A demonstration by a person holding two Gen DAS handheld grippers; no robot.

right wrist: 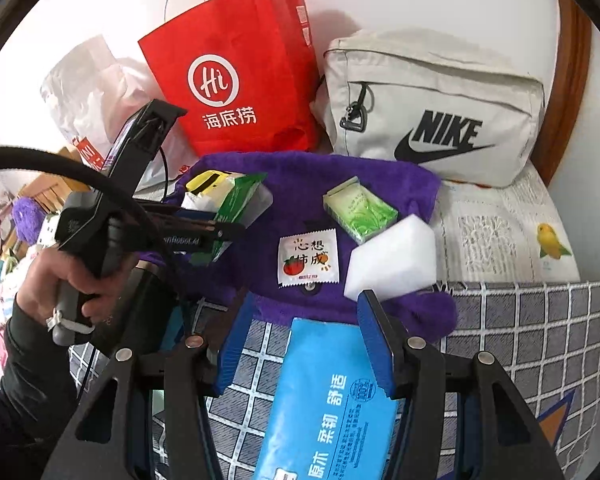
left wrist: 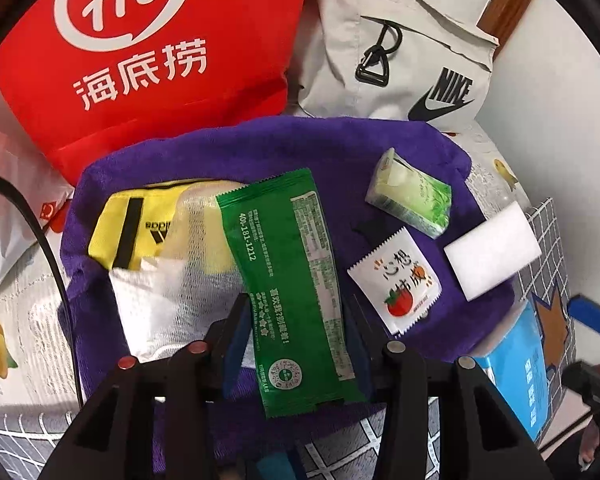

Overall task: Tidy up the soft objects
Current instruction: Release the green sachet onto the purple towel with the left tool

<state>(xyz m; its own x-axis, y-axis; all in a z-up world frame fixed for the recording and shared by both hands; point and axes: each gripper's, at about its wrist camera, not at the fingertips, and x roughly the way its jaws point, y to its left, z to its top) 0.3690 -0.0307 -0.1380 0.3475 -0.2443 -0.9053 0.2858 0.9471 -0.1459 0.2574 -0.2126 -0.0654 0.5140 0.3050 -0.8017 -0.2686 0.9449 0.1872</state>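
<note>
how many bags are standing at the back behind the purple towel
2: the red paper bag at back left and the grey Nike bag at back right of the purple towel. Others may be hidden.

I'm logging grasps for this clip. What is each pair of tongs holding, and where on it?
The left tongs clamp the green wet-wipe pack by its long sides near the lower end. The right tongs straddle the blue tissue pack, contact unclear.

Sachet [right wrist: 307, 259] on towel [right wrist: 340, 168], sponge [right wrist: 392, 261] right; bags [right wrist: 432, 108] behind

The purple towel [left wrist: 332, 148] is plush, fuzzy cloth. The green wipes packet [left wrist: 296, 280] and blue tissue pack [right wrist: 328, 396] are glossy plastic film. The white sponge block [right wrist: 392, 256] looks matt.
</note>
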